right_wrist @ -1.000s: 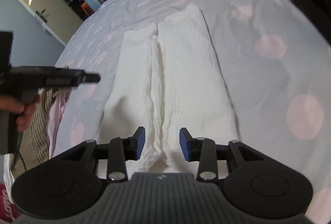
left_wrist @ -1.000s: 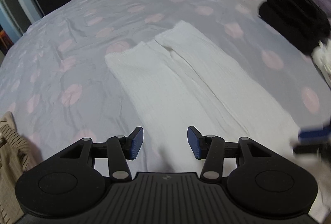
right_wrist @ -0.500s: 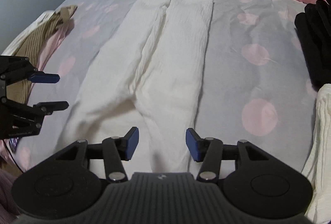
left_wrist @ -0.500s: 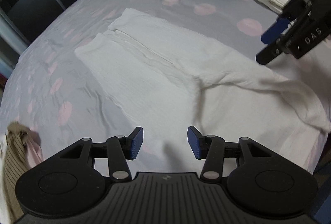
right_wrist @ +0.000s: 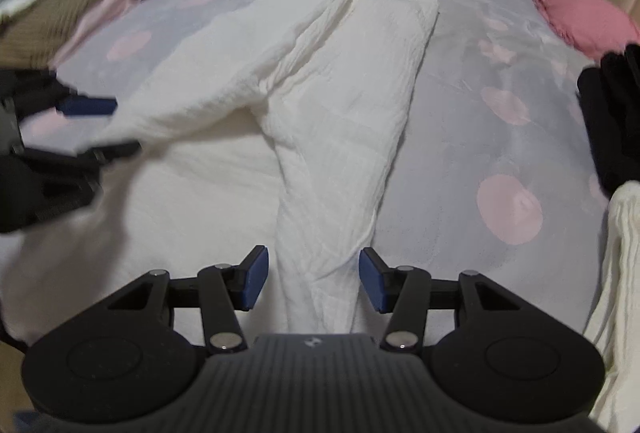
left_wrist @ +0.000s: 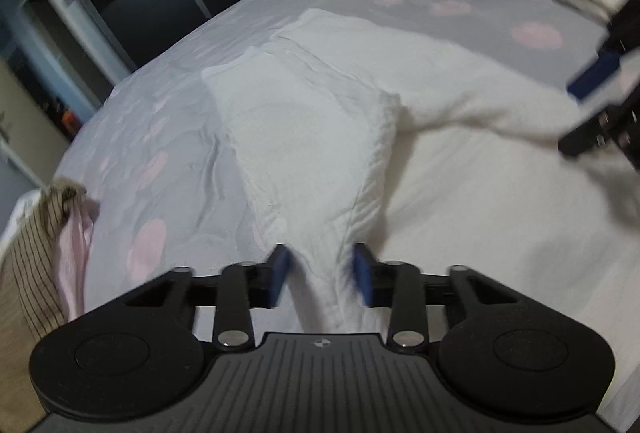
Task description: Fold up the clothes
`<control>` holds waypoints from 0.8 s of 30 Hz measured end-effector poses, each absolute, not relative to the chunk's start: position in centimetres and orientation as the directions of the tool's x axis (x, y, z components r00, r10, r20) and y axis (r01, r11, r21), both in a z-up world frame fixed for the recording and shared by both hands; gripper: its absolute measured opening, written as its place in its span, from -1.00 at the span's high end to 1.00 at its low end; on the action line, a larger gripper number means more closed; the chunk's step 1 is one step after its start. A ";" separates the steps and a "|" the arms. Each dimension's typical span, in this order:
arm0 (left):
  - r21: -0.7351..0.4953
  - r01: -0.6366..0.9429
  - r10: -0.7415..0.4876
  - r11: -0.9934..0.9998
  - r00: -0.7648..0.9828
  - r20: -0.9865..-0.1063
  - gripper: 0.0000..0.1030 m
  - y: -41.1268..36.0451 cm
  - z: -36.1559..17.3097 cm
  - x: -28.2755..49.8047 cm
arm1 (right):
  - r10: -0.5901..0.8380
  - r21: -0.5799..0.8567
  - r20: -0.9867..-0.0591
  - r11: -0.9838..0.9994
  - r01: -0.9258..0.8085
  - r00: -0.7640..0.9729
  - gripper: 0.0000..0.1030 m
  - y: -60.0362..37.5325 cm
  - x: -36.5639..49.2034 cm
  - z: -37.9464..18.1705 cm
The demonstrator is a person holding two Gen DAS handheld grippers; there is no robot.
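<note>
1. The left gripper (left_wrist: 320,275) has its jaws closing around a raised ridge of the white trousers (left_wrist: 316,137); the cloth lies between the blue pads, and the blur hides whether they press on it.
2. The right gripper (right_wrist: 314,279) has its jaws apart with a bunched fold of the white trousers (right_wrist: 340,121) running up between them; a gap shows on each side of the cloth, so the pads do not grip it.
3. The white trousers lie spread on the bed (right_wrist: 500,45), waist end near both grippers and the two legs side by side reaching toward the far edge.
4. From the right wrist view, the left gripper (right_wrist: 92,129) appears at the trousers' left edge, blurred.
5. Left of the trousers lies a striped brown garment (left_wrist: 28,265) on a pale pink cloth.
6. Right of the trousers sit black clothes (right_wrist: 612,121) and a cream folded garment (right_wrist: 616,273).
7. Beyond those, a pink pillow (right_wrist: 572,13) rests on the bed.
</note>
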State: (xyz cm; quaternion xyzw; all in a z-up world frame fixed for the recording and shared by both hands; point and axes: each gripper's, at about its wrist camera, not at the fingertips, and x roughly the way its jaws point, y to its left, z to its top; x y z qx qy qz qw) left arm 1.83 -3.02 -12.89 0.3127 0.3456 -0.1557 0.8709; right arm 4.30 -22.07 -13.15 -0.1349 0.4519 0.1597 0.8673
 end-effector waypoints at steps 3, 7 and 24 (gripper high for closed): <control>0.526 0.505 -0.037 0.684 0.744 -0.667 0.74 -3.4 -13.5 0.9 | 0.115 -0.141 -0.831 0.903 -0.407 0.544 0.34 -21.9 4.0 -13.6; 0.596 0.529 -0.014 0.604 0.755 -0.656 0.84 -3.4 -14.2 -0.1 | 0.074 -0.174 -0.827 0.909 -0.380 0.557 0.74 -22.6 3.8 -13.2; 0.479 0.534 -0.061 0.696 0.709 -0.703 0.61 -1.3 -12.7 0.7 | 0.103 -0.099 -0.851 0.931 -0.350 0.516 0.31 -24.2 4.0 -12.8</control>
